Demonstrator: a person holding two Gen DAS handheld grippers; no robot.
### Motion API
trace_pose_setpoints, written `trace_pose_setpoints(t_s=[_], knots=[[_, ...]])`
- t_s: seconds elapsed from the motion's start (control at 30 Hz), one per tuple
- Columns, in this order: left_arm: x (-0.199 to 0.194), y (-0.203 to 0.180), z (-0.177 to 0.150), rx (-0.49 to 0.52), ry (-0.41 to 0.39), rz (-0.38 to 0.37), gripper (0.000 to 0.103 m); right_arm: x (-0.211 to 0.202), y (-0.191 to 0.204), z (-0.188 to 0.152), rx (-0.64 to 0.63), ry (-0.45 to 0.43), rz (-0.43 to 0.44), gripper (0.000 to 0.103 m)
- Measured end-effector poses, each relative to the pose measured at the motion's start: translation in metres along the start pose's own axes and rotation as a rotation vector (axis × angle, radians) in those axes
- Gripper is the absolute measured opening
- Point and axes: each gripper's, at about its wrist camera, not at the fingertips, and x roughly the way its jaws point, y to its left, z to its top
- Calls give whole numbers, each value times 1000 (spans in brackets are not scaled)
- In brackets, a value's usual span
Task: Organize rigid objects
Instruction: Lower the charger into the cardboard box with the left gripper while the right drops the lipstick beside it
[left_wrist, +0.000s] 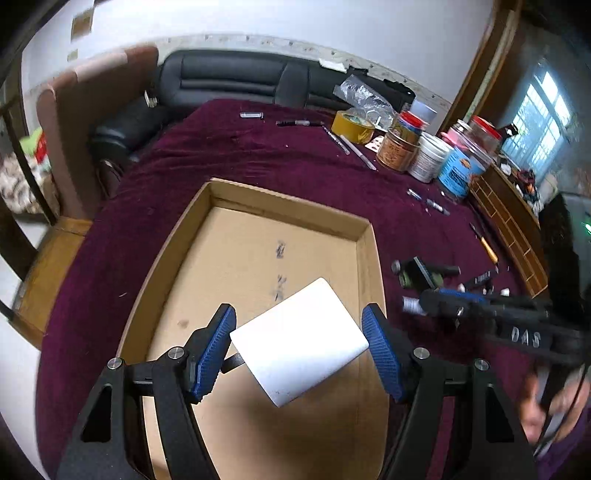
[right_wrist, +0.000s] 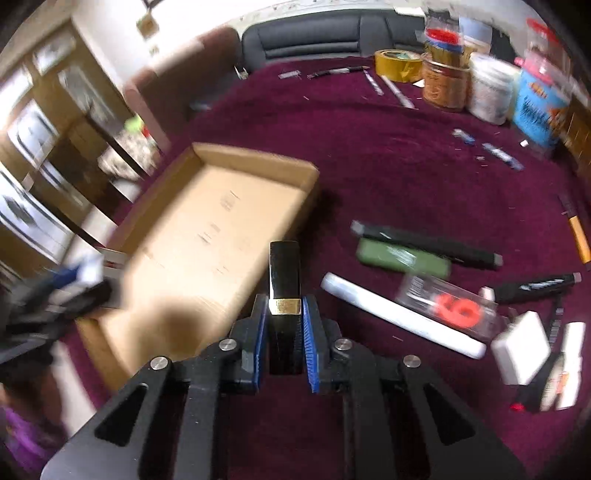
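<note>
- Left gripper (left_wrist: 299, 345): jaws spread wide, blue pads either side of a white block (left_wrist: 299, 341). The block sits tilted between them; its left corner is at the left pad, its right edge just short of the right pad (contact cannot be confirmed).
- The white block hangs over the floor of a shallow cardboard tray (left_wrist: 284, 199); whether it rests on the floor cannot be told.
- Right gripper (right_wrist: 284, 317): jaws closed on a black case with a gold band (right_wrist: 283, 273), pinched at the band, the long end pointing forward past the tray's near right corner (right_wrist: 310, 173).
- Surface: maroon cloth (left_wrist: 258, 155) over a table, tray in the middle.
- Right of the tray, loose items lie close together: a green bar (right_wrist: 402, 258), a black bar (right_wrist: 424, 242), a white tube (right_wrist: 402, 317), a clear box with a red 6 (right_wrist: 454, 306), a marker (right_wrist: 532, 286).
- Far edge: yellow tape roll (left_wrist: 351, 127), a row of jars (left_wrist: 428, 155), pens (left_wrist: 354, 147).
- Room: black sofa (left_wrist: 236, 79) behind the table, window (left_wrist: 535, 118) at right.
- Open cloth lies beyond the tray's far wall.
</note>
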Motion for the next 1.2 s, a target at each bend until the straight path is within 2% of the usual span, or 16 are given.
trace_pose_setpoints(t_s=[0.13, 0.37, 0.4, 0.47, 0.53, 0.8, 0.87, 1.0, 1.07, 1.13, 1.2], knots=[[40, 16, 21, -118, 77, -54, 65, 27, 7, 24, 72, 6, 18, 15], [92, 29, 35, -200, 134, -25, 65, 63, 12, 40, 116, -6, -48, 15], [94, 29, 37, -201, 123, -23, 65, 66, 12, 41, 114, -8, -60, 15], [95, 29, 41, -196, 104, -23, 65, 71, 11, 43, 121, -17, -90, 15], [94, 29, 43, -209, 95, -53, 65, 75, 9, 45, 118, -15, -98, 16], [85, 18, 47, -143, 55, 4, 66, 78, 20, 46, 61, -40, -181, 18], [81, 21, 47, -161, 44, 9, 67, 76, 21, 46, 57, -57, -190, 22], [66, 31, 44, -206, 17, 22, 67, 59, 19, 45, 74, -100, -189, 22], [57, 33, 41, -204, -4, 41, 67, 44, 17, 44, 72, -126, -182, 28], [46, 31, 34, -194, -34, 58, 67, 22, 13, 40, 68, -164, -209, 56], [40, 30, 27, -184, -54, 80, 69, -4, 7, 33, 62, -228, -249, 60]])
